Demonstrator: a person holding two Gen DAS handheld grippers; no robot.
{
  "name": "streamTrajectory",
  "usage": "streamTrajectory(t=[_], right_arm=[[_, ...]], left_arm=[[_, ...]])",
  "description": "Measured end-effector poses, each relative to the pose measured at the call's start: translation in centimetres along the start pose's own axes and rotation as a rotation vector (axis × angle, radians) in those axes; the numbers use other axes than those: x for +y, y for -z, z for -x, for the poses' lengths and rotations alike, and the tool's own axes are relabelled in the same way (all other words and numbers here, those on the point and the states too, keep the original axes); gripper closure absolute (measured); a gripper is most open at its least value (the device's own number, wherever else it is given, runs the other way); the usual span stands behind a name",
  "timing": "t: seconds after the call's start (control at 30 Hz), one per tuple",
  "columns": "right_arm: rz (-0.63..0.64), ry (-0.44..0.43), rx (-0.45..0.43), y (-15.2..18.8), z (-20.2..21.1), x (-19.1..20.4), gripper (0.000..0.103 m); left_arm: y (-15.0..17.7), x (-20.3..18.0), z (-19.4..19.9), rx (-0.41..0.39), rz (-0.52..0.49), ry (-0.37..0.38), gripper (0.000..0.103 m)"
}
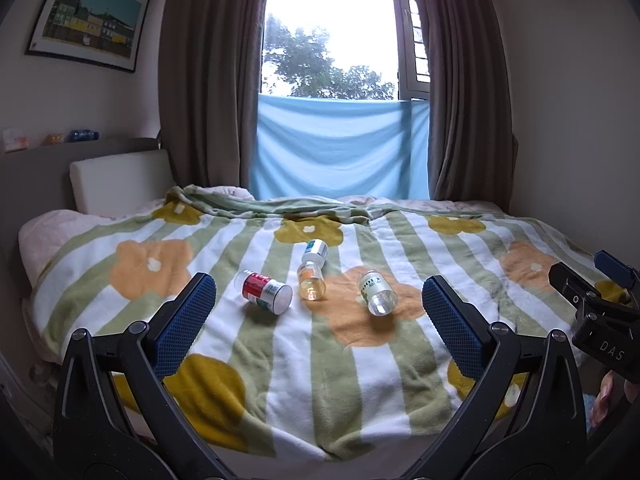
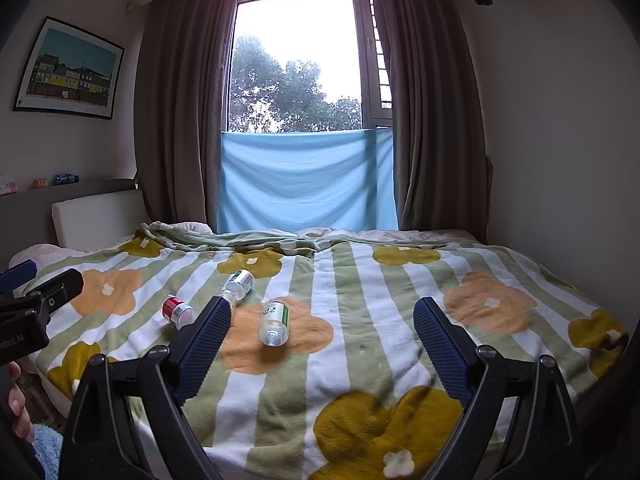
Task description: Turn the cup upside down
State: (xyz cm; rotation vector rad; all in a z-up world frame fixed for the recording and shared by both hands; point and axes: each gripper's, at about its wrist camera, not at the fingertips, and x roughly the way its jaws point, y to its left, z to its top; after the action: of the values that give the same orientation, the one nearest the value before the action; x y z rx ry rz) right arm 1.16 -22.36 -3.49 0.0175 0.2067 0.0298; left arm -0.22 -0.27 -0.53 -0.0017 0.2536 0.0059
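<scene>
Several small clear cups lie on their sides on the flowered blanket: a red-labelled cup (image 1: 266, 291) (image 2: 178, 312), a blue-labelled cup (image 1: 315, 251) (image 2: 241, 281) with a plain clear cup (image 1: 311, 279) stacked against it, and a green-labelled cup (image 1: 377, 293) (image 2: 274, 321). My left gripper (image 1: 319, 300) is open and empty, held above the bed short of the cups. My right gripper (image 2: 322, 322) is open and empty, to the right of the cups. Its tip shows at the right edge of the left wrist view (image 1: 600, 300).
The bed (image 1: 360, 400) fills the foreground, with a rumpled blanket fold at the far side. A white headboard cushion (image 1: 120, 184) and pillow stand at the left. Curtains and a window with a blue cloth (image 1: 340, 148) lie behind. A shelf at left holds small items.
</scene>
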Motion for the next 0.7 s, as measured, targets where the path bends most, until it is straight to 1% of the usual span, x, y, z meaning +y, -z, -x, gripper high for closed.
streamTrajectory(t=[0.23, 0.27, 0.37, 0.47, 0.7], right_arm=[[-0.004, 0.003, -0.005, 0.15, 0.07, -0.27, 0.012], [-0.001, 0.009, -0.006, -0.38, 0.50, -0.02, 0.012], [0.004, 0.007, -0.008, -0.35, 0.44, -0.03, 0.012], [0.004, 0.002, -0.012, -0.43, 0.59, -0.01, 0.012], [0.010, 0.006, -0.023, -0.57, 0.71, 0.27, 0.012]], left_arm=[[-0.22, -0.36, 0.28, -0.013, -0.009, 0.000, 0.000], [-0.21, -0.37, 0.30, -0.012, -0.009, 0.004, 0.000], [-0.28, -0.48, 0.33, -0.015, -0.004, 0.001, 0.000], [-0.31, -0.35, 0.47, -0.017, 0.007, 0.012, 0.000], [-0.38, 0.10, 0.75, -0.016, 0.002, 0.005, 0.000]])
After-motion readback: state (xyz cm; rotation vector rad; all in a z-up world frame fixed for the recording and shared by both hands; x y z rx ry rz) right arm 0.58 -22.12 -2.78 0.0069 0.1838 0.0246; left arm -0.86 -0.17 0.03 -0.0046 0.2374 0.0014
